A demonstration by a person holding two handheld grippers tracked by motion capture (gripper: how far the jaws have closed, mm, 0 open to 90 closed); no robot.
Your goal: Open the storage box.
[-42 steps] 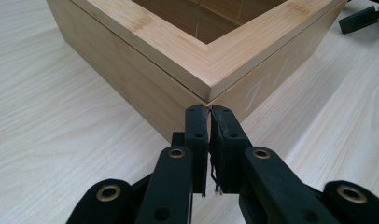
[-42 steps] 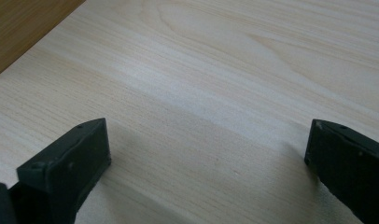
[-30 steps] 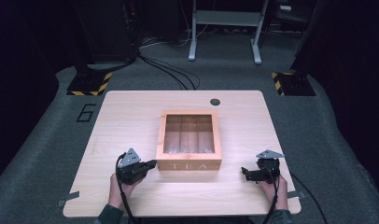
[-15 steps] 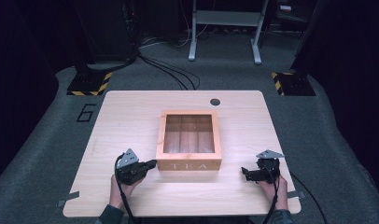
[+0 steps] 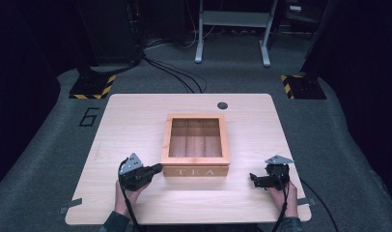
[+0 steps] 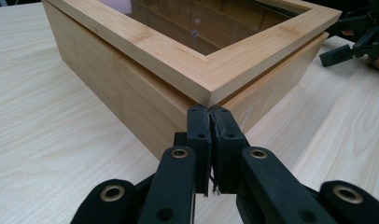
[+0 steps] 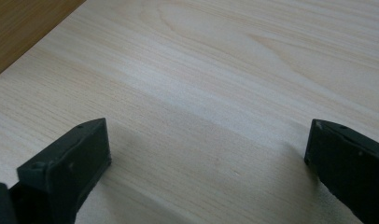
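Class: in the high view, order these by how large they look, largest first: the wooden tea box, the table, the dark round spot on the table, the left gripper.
1. table
2. wooden tea box
3. left gripper
4. dark round spot

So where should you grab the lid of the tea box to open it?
Probably the lid's front edge above the TEA lettering, coming from the person's side. In the left gripper view the lid overhangs the tea box at its corner, leaving a lip a tool could catch from underneath.
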